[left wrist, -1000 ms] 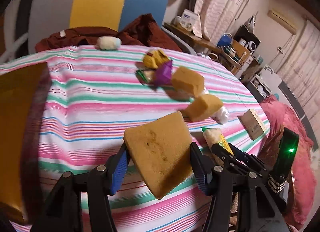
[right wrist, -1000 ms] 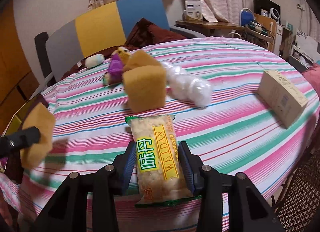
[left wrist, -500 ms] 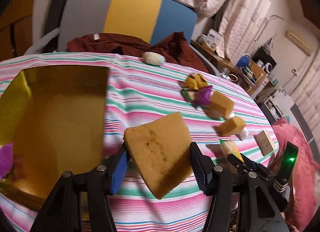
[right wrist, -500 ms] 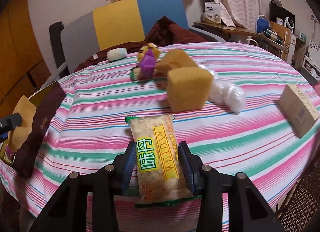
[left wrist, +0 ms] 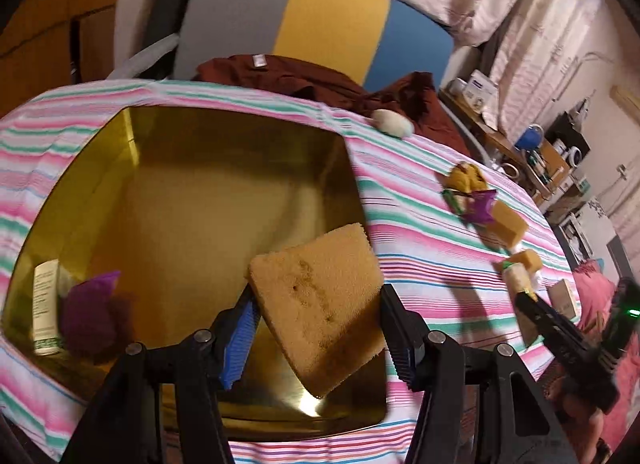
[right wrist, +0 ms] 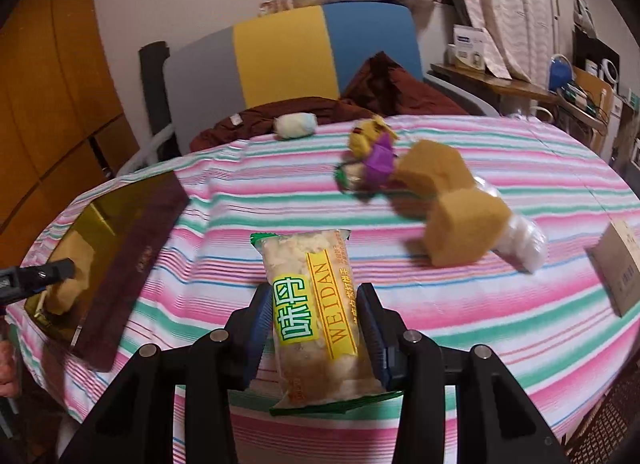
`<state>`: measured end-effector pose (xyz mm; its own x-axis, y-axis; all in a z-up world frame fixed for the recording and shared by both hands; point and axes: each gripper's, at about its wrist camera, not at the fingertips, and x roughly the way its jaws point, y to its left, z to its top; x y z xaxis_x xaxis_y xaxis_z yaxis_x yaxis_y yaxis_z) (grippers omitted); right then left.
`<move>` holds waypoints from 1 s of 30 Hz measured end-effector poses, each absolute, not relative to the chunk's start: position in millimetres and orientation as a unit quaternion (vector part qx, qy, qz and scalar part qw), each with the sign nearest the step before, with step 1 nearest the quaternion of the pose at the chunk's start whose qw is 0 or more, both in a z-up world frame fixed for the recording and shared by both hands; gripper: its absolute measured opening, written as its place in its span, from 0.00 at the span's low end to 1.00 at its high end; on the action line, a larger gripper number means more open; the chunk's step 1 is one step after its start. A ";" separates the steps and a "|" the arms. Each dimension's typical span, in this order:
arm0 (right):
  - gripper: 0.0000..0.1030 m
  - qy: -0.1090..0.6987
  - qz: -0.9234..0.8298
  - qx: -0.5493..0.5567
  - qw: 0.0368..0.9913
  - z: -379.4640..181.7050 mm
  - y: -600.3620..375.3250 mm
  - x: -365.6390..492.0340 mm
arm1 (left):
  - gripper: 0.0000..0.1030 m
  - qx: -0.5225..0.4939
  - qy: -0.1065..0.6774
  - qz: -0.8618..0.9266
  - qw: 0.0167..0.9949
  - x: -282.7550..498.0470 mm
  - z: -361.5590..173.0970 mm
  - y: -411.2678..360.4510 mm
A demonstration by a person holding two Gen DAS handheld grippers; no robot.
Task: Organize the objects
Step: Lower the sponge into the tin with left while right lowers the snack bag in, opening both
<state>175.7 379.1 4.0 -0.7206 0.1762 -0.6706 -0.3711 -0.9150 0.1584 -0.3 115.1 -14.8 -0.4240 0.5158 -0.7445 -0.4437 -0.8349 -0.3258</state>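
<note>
The left gripper (left wrist: pixel 316 328) held a sponge (left wrist: pixel 318 306) in clenched jaws above the gold tin (left wrist: pixel 192 199). The right gripper (right wrist: pixel 312 328) gripped a snack packet (right wrist: pixel 316 312) over the worktop (right wrist: pixel 460 312).

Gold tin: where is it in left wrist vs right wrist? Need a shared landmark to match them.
Left wrist: the gold tin fills the left and centre, open, with the sponge in the left tongs over it.
Right wrist: the tin is at the left edge, seen edge-on, on the striped tablecloth.
Shared landmark: the grey, yellow and blue chair back behind the table.
</note>
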 end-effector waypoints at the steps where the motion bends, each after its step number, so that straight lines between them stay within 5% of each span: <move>1: 0.42 0.141 0.918 -0.341 0.144 5.7 375.1 173.4 | 0.57 -0.458 -0.043 0.843 0.281 -2.2 -16.9 110.9; 23: 0.42 0.079 0.937 -0.338 -0.035 40.4 241.4 96.5 | 0.60 -0.532 0.014 0.824 0.197 -33.7 -48.4 49.3; 28: 0.42 0.057 0.931 -0.356 -0.062 26.8 208.5 76.2 | 0.67 -0.553 -0.010 0.804 0.218 -35.4 -43.3 35.7; 30: 0.42 0.058 0.928 -0.362 -0.066 21.7 201.3 70.0 | 0.76 -0.558 -0.042 0.798 0.224 -38.6 -35.9 26.0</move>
<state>70.0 201.3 21.7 -0.7292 -0.1648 -0.6641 0.0803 -0.9845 0.1561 -38.6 26.0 -35.9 -0.2766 0.4037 -0.8721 -0.3099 -0.8965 -0.3167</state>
